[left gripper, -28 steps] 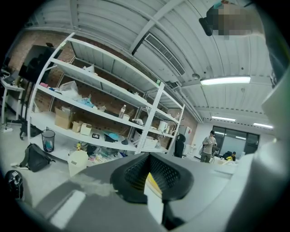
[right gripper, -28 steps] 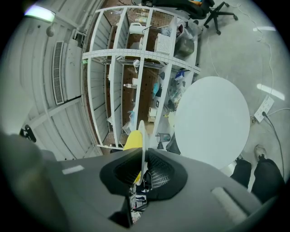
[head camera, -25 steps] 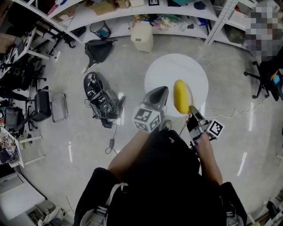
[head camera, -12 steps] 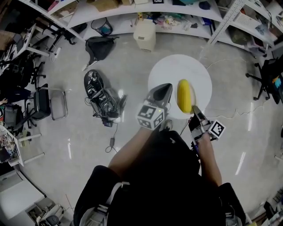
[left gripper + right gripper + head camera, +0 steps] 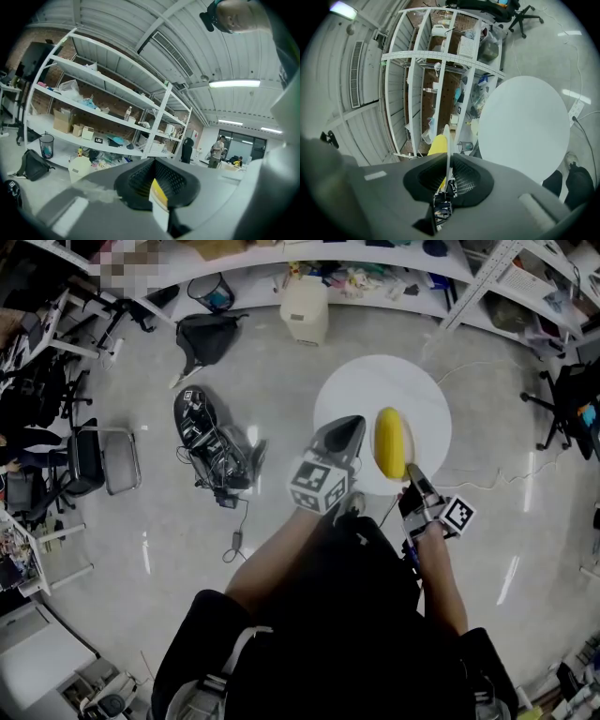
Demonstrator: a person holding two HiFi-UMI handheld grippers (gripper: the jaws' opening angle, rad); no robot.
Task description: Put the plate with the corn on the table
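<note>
In the head view the white plate with the yellow corn stands tilted on edge over the near rim of the round white table. My right gripper is shut on the plate's near rim. The right gripper view shows the plate edge-on between the jaws, the corn on its left face, and the table ahead to the right. My left gripper hangs just left of the corn, apart from it. Its jaws are together in the left gripper view, with a thin yellow-and-white strip at the seam.
Long white shelves packed with clutter curve along the far wall, with a white bin and a black bag below them. Black gear with cables lies on the floor to the left. Chairs stand at the left and right.
Both grippers and the plate with the corn have edged slightly farther over the table's near rim. The grip on the plate is unchanged.
</note>
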